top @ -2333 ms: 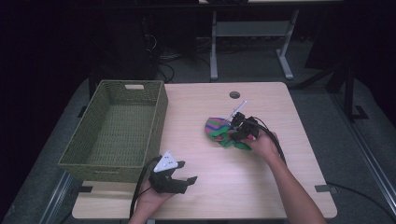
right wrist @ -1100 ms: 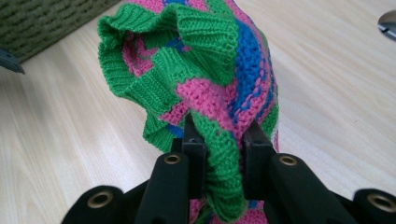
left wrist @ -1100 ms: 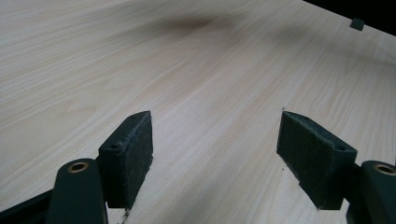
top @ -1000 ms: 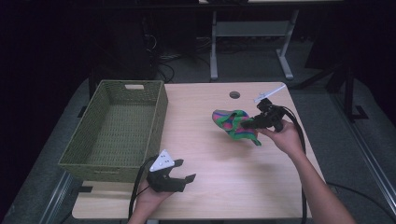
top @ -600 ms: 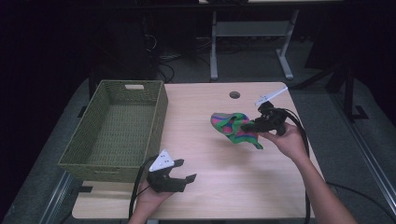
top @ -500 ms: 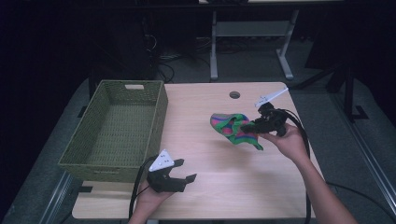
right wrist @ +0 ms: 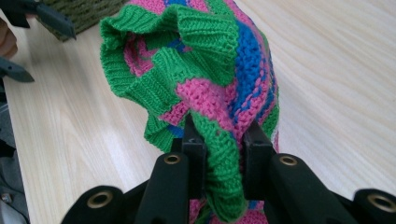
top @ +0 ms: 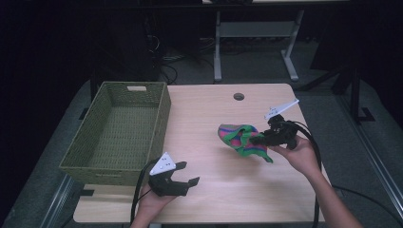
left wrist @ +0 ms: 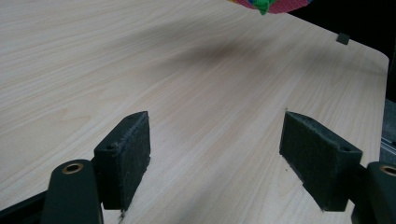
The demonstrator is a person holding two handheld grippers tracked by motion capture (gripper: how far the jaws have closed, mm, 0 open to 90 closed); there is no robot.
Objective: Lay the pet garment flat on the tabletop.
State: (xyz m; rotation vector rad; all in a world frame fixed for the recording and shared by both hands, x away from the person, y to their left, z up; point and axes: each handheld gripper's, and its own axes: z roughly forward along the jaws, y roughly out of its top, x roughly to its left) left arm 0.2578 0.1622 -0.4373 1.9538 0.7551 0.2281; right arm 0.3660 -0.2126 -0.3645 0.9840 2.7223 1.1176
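Observation:
A knitted piece in green, pink and blue [top: 242, 138] hangs above the right half of the wooden table [top: 209, 114]. My right gripper [top: 259, 139] is shut on it, and in the right gripper view the knit [right wrist: 205, 74] bunches up between the two black jaws of that gripper [right wrist: 222, 140]. My left gripper [top: 186, 175] rests low near the table's front edge, right of the basket's near corner, open with nothing between its pads [left wrist: 126, 158]. The lower edge of the knit [left wrist: 275, 4] shows at the top of the left gripper view.
A green woven basket [top: 85, 156] stands on the left part of the table, with nothing visible inside. A round cable hole [top: 238, 96] lies near the table's far edge. Metal table legs [top: 217, 57] stand on the dark floor behind.
The right hand has carried the knit up off the table and slightly rightward, then drifted a little nearer. The left gripper has kept still.

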